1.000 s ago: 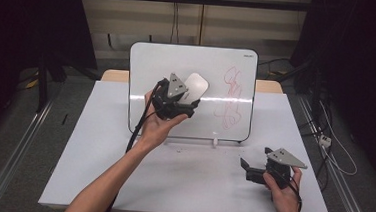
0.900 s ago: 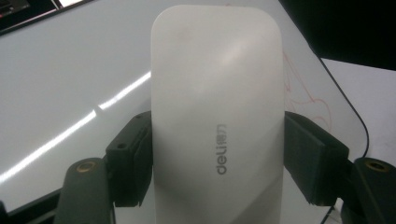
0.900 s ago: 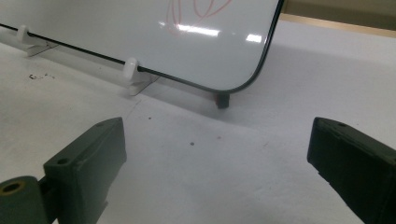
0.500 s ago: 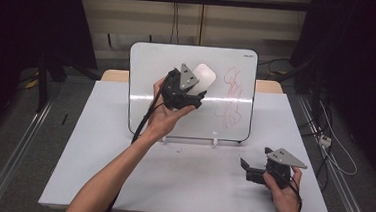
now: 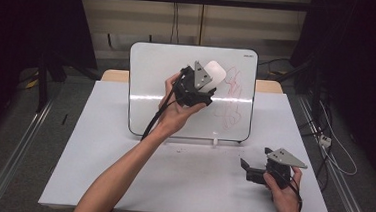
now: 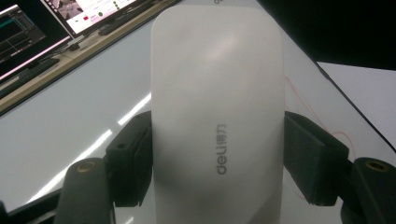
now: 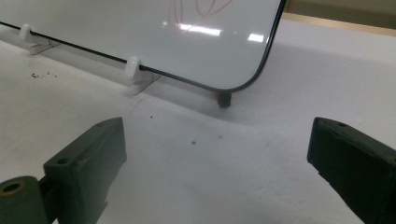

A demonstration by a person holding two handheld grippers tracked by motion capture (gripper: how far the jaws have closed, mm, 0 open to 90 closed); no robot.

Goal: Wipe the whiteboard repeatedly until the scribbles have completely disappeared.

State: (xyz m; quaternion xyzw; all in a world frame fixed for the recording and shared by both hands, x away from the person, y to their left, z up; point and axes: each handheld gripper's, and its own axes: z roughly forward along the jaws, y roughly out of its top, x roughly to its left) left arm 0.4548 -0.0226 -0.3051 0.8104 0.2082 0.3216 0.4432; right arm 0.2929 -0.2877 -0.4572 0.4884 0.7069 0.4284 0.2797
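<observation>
My left gripper (image 5: 201, 87) clamps a white eraser (image 5: 214, 73) against the whiteboard (image 5: 158, 69), just beside the red scribble (image 5: 231, 96) near the board's right edge. The left gripper view adds the eraser's (image 6: 217, 116) printed brand and both pads pressing its sides. My right gripper (image 5: 257, 172) rests near the tabletop's (image 5: 120, 181) front right corner, jaws spread wide, nothing between; its view catches the board's white clip foot (image 7: 135, 70).
</observation>
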